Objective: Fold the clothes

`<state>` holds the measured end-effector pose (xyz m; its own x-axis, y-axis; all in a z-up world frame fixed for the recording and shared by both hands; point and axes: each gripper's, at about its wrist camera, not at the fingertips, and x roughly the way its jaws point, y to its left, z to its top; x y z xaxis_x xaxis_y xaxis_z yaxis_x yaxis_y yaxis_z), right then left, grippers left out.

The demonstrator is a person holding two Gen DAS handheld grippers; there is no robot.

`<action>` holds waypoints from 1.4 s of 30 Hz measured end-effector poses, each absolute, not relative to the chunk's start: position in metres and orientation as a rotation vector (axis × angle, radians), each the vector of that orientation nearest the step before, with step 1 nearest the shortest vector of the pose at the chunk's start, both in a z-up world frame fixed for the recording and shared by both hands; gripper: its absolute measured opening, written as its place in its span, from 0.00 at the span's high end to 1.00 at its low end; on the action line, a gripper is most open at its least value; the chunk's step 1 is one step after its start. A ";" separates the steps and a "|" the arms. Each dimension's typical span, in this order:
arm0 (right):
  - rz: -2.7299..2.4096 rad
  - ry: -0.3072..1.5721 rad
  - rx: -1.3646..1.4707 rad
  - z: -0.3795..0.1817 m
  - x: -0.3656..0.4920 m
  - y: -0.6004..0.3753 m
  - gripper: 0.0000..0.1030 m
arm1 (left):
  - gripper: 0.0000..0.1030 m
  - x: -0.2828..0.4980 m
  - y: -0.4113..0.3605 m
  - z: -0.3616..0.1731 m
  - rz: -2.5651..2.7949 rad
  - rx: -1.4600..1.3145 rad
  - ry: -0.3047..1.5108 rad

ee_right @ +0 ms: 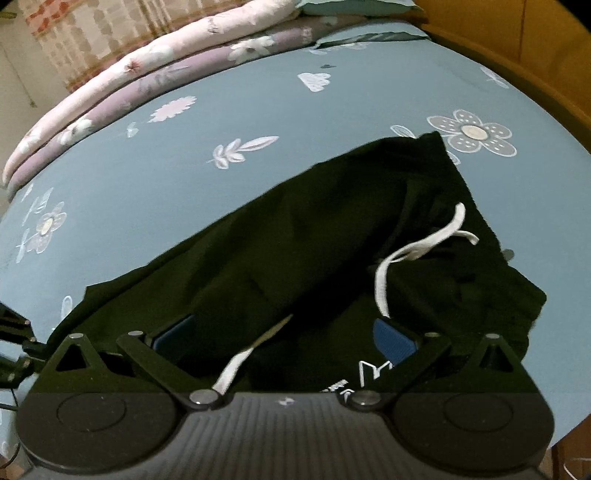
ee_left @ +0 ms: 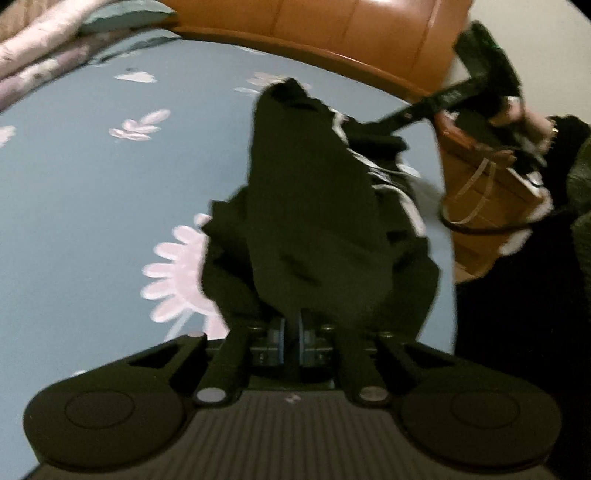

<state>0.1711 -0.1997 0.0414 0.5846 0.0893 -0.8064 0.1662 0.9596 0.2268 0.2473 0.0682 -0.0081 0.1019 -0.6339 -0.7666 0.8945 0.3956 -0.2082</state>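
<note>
**Dark garment on the bed, pinched at one end**

A bed (ee_right: 258, 110) with a blue-grey sheet printed with pale flowers and leaves carries everything. A wooden bed frame (ee_left: 332, 26) curves along its far edge, and folded floral quilts (ee_right: 122, 85) lie stacked along the far left edge.

The black garment (ee_right: 295, 240) lies rumpled across the middle of the sheet, reaching toward the near edge, with white stripes showing along one side in the left wrist view. A white drawstring (ee_right: 406, 254) loops over the cloth near its right end, and white lettering shows at the near edge, partly hidden.

The left gripper (ee_left: 291, 332) has its blue pads pressed together on a fold of the garment, which rises bunched just ahead of them. The right gripper (ee_right: 284, 336) hangs over the garment with its fingers spread wide, cloth beneath and between them but not pressed. In the left wrist view, a hand (ee_left: 517, 110) holds that gripper near the bed's right edge.
</note>
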 end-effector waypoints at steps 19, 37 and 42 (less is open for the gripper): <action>0.139 0.847 0.257 0.052 0.199 -0.232 0.00 | 0.98 0.297 0.025 0.040 -0.599 0.484 0.789; 0.023 0.830 0.373 0.039 0.165 -0.274 0.00 | 0.97 0.436 -0.006 0.025 -0.382 0.620 0.876; -0.028 0.817 0.381 0.044 0.158 -0.282 0.00 | 0.97 0.474 -0.015 0.021 -0.342 0.633 0.885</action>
<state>0.1580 -0.2824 0.0436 0.6881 0.1211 -0.7154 0.1693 0.9320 0.3206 0.4736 -0.0145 0.0210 0.5962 -0.0215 -0.8026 0.5240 0.7678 0.3687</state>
